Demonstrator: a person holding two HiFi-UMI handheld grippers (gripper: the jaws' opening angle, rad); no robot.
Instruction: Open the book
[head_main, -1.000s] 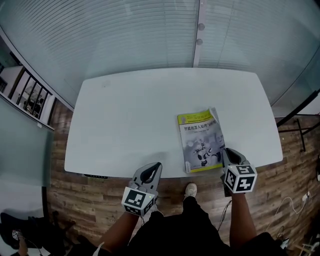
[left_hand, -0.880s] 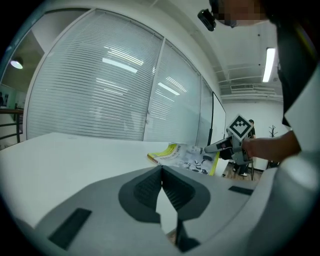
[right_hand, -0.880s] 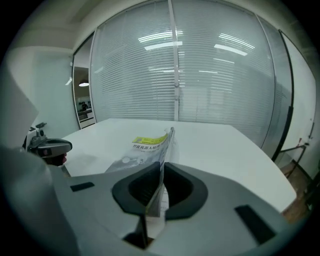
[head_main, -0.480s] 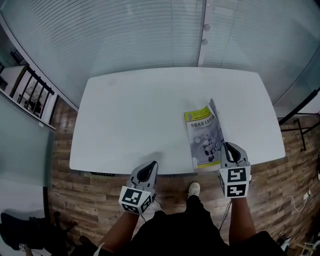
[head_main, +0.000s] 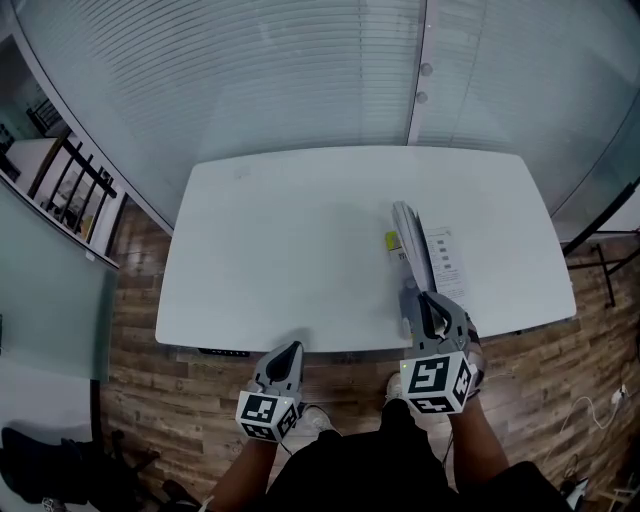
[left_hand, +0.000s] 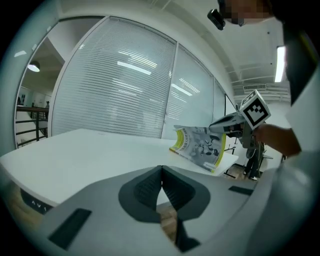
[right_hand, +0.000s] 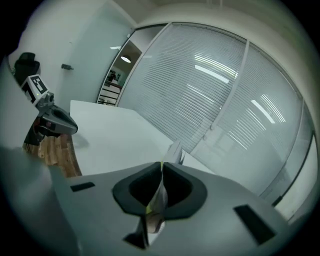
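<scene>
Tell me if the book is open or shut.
Partly open: the right gripper pinches the front cover, which stands on edge above a bared inner page.

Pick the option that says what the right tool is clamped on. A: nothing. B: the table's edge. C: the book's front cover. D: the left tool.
C: the right tool is shut on the front cover, which stands raised off the pages of the book.

Left tool (head_main: 292, 349) closed, empty; right tool (head_main: 426, 300) clamped on book cover (left_hand: 199, 146).
</scene>
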